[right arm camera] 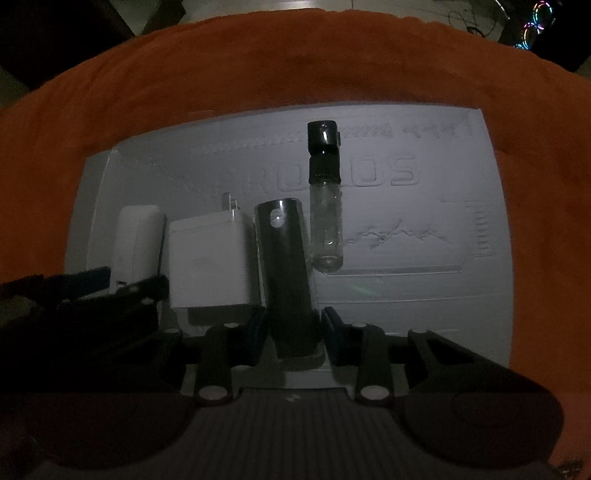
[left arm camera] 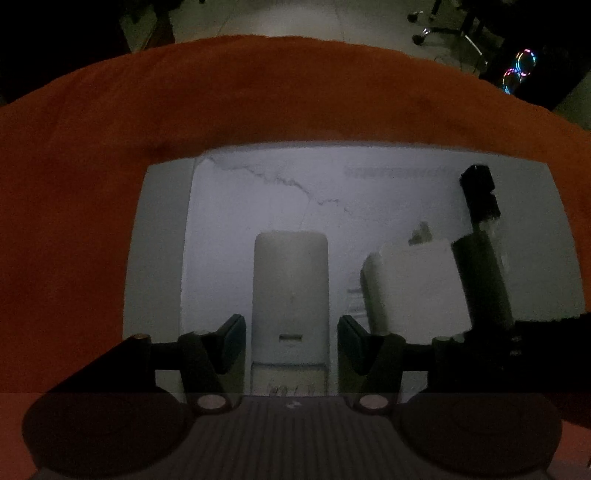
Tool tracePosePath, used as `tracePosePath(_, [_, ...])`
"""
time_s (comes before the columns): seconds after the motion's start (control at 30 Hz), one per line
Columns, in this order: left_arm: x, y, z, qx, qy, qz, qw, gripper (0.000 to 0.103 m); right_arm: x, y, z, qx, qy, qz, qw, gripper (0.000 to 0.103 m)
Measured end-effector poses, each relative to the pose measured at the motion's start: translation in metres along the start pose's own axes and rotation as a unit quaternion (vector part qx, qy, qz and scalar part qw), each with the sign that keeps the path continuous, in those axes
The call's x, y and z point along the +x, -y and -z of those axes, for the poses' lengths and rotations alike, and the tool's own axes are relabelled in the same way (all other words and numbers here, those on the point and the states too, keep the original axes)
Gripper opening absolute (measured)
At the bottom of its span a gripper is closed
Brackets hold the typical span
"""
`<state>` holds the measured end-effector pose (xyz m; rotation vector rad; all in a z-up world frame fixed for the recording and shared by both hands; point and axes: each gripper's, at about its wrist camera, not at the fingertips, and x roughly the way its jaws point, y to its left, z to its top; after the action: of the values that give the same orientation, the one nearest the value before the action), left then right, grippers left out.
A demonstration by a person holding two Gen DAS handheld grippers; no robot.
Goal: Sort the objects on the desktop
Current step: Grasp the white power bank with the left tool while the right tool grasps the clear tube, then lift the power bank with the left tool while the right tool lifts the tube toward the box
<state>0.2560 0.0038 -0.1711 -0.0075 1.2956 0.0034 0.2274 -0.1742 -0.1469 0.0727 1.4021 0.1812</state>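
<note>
Right wrist: charger (right arm camera: pixel 208 258) beside black tube (right arm camera: pixel 290 273)

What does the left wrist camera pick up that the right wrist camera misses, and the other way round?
Only the left wrist view shows office chair bases on the floor beyond the table.

Only the right wrist view shows raised lettering and a chart pattern moulded into the white tray, plus the clear body of the small spray bottle.

Both show the tray on orange cloth, a white rounded device, a white plug adapter and a dark cylinder.
</note>
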Motion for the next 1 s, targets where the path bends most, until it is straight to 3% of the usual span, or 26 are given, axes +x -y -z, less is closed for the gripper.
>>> tracePosePath(0.07, [0.001,-0.001,-0.001,-0.001,0.003,0.002,1.0000,0.052,-0.002,0.002,0.003,0.001,-0.001,0.000,1.000,0.034])
tracePosePath(0.13, [-0.001,-0.002,0.002,-0.008,0.007,0.001,0.9999,0.040,-0.004,0.002,0.004,0.000,0.001,-0.001,1.000,0.034])
tracePosePath(0.53, [-0.032,-0.006,0.006,-0.040,0.027,0.012,0.9988,0.040,-0.035,0.012,0.007,0.022,0.024,-0.005,0.999,0.032])
tracePosePath(1.0, [-0.074,-0.011,0.010,-0.039,0.034,0.010,0.9986,0.040,-0.064,0.012,0.027,0.037,0.031,-0.005,0.999,0.031])
